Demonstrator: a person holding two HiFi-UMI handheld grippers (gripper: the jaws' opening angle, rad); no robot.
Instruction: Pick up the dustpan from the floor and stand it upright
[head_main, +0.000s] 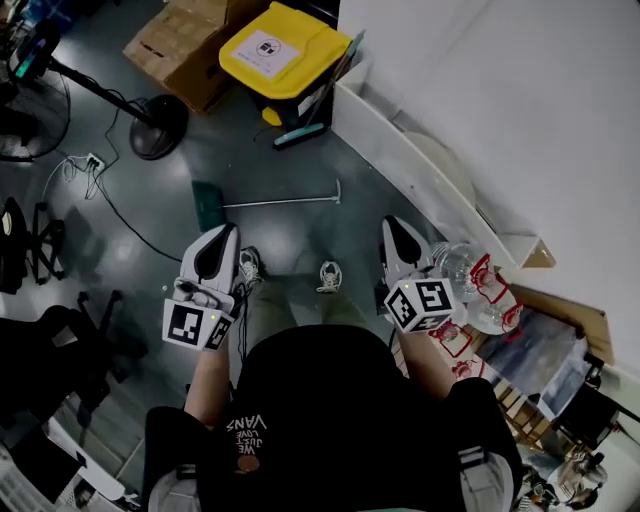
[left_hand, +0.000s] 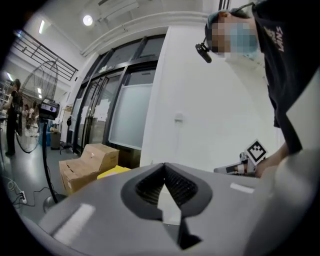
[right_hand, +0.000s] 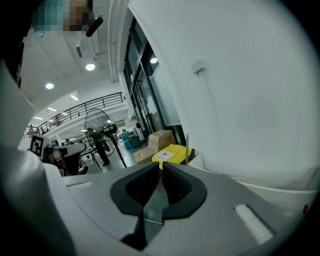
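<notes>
The dustpan lies flat on the grey floor in the head view, a green pan with a long thin metal handle running to the right. Both grippers hover above the floor on the near side of it, beside the person's shoes. My left gripper points at the floor just below the pan, its jaws together and empty. My right gripper is further right, below the handle's end, also shut on nothing. In the left gripper view and the right gripper view the pads meet at the tips; the dustpan is hidden there.
A yellow-lidded bin and cardboard boxes stand beyond the dustpan. A fan base with cables sits at the left. A white wall and ledge run along the right, with plastic bottles beside my right gripper.
</notes>
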